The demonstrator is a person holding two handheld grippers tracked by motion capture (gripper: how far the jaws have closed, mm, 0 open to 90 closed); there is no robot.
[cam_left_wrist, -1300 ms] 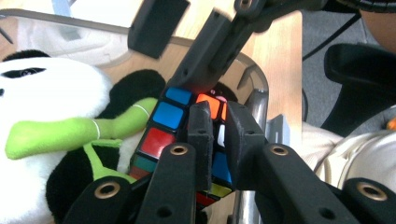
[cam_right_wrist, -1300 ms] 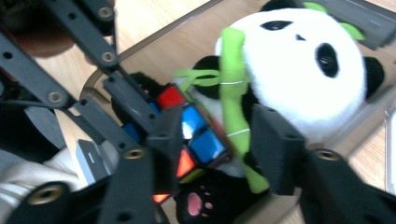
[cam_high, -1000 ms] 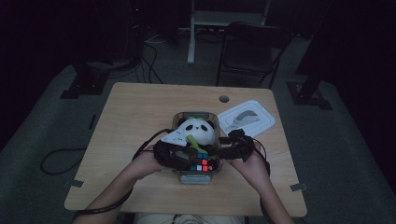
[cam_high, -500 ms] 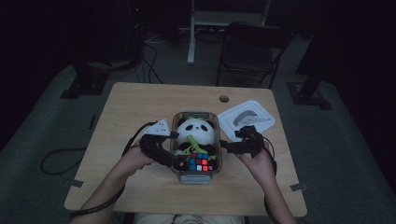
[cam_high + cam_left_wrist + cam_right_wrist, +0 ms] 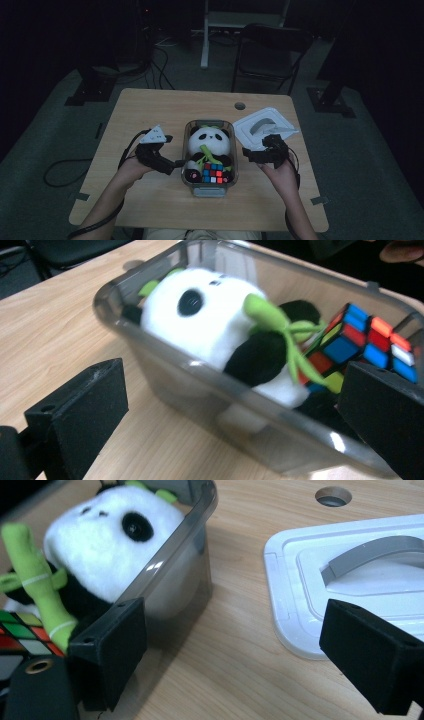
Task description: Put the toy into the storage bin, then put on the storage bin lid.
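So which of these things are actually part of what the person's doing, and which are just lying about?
In use:
- clear bin
- plush panda and puzzle cube inside it
- white lid, lying on the table beside the bin
- left gripper and right gripper, both open, either side of the bin

Lying about:
- black chair behind the table
- floor cables

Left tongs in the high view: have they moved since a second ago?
Yes. The left tongs have pulled leftward off the clear bin, toward the table's left edge. Their jaws have just been opening, with nothing gripped between them.
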